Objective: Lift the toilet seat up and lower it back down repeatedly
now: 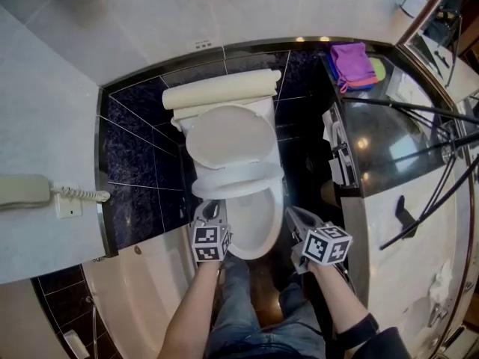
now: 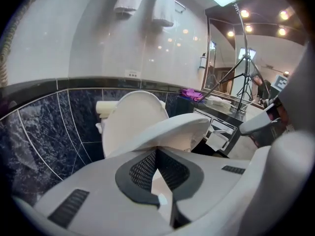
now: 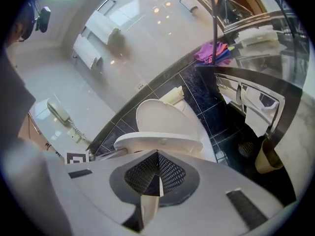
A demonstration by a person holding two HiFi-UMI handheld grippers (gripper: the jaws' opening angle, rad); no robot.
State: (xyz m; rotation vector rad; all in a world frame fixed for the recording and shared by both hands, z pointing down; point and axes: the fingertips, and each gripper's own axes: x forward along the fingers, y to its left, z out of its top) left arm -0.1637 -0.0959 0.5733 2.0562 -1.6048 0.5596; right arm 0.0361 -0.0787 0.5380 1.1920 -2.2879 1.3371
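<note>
- Head view looks down on a white toilet. The toilet seat (image 1: 233, 179) is lifted partway and tilts above the bowl (image 1: 258, 234). The lid (image 1: 228, 134) stands up behind it, against the tank (image 1: 221, 90).
- The left tongs (image 1: 212, 209) are at the front left edge of the seat, with their tips right by its rim.
- Left gripper view shows these tongs pressed together with nothing pinched between them. The seat's edge runs right across their tips, but I cannot tell if they touch it.
- The right tongs (image 1: 293, 214) are beside the bowl on its right, apart from the seat.
- Right gripper view shows them pressed together too, holding nothing, with the seat a little way beyond them.
- A purple cloth (image 1: 352, 62) lies on the shiny bench (image 1: 389, 148) at the right.
- A phone (image 1: 26, 191) hangs on the wall at the left.
</note>
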